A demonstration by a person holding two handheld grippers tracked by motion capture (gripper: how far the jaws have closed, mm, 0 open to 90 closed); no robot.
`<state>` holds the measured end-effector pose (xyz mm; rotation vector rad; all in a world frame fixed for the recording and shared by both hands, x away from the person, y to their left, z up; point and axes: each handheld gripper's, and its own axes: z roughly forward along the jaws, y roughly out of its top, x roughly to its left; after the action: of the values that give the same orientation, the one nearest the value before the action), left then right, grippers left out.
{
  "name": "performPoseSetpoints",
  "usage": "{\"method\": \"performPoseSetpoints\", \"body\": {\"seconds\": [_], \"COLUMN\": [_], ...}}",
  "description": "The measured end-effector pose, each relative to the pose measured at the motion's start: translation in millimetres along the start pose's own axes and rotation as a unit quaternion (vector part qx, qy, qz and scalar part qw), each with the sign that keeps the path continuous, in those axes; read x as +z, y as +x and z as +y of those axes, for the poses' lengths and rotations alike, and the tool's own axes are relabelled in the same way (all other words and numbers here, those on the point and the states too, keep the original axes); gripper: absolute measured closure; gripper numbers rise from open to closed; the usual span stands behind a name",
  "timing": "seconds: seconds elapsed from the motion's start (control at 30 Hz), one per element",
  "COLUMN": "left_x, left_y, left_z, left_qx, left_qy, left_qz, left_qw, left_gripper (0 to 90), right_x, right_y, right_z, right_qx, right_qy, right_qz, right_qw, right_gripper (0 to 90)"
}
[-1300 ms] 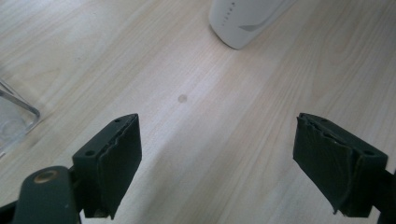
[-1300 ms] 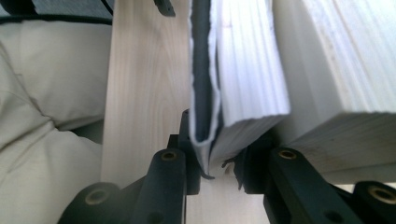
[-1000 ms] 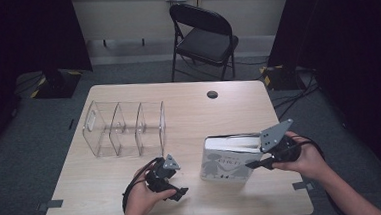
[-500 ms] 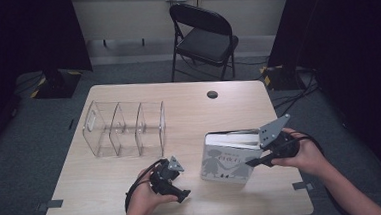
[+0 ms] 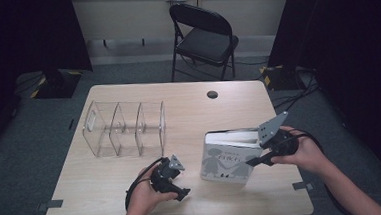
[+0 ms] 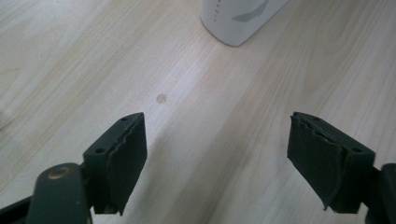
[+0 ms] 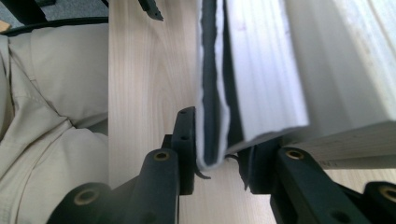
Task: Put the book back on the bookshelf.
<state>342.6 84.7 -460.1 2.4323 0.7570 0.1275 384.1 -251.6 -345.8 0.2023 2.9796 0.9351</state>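
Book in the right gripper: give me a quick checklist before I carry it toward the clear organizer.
1. Right gripper on the book: cannot tell; its jaws straddle just the thin front cover, and full contact is unclear.
2. Book upright on the table: ok.
3. Left gripper free: ok, jaws wide open, nothing between them.
4. Left gripper out of the way: not ok, it sits beside the book, near the route.
5. Clear organizer compartments empty: ok.
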Motion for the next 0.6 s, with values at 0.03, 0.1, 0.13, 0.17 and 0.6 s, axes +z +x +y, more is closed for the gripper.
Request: {"method": "performPoseSetpoints", "body": {"seconds": [0.03,0.1,0.13,0.17,0.6], "left_x": [-0.5,-2.5,-3.6,-5.1,-11.3], "left_y": [0.1,0.1,0.1,1.1,1.0], "left_z": [0.7,2.5,3.5,4.9,20.4], "left_qx": [0.000,0.002,0.006,0.019,0.033], "left_qy": [-0.001,0.000,0.000,0.008,0.025], "left_qz": [-0.008,-0.006,-0.009,-0.011,-0.025], "left_qw": [1.0000,1.0000,0.9999,0.9997,0.9988], "left_gripper": [21.5,23.3,25.4,28.0,33.1], "right_x": [0.1,0.0,0.0,0.2,-0.2], "right_y": [-0.5,-0.9,-1.4,-1.0,1.3], "right_z": [-0.4,-1.9,-2.5,-3.3,-9.8], "right_qx": [0.001,0.006,0.005,0.007,0.012], "right_qy": [-0.001,-0.002,-0.003,-0.004,-0.005], "right_qz": [0.000,-0.002,-0.003,-0.003,-0.010], "right_qw": [1.0000,1.0000,1.0000,1.0000,0.9999], "right_gripper": [68.7,66.6,64.8,63.1,51.9]}}
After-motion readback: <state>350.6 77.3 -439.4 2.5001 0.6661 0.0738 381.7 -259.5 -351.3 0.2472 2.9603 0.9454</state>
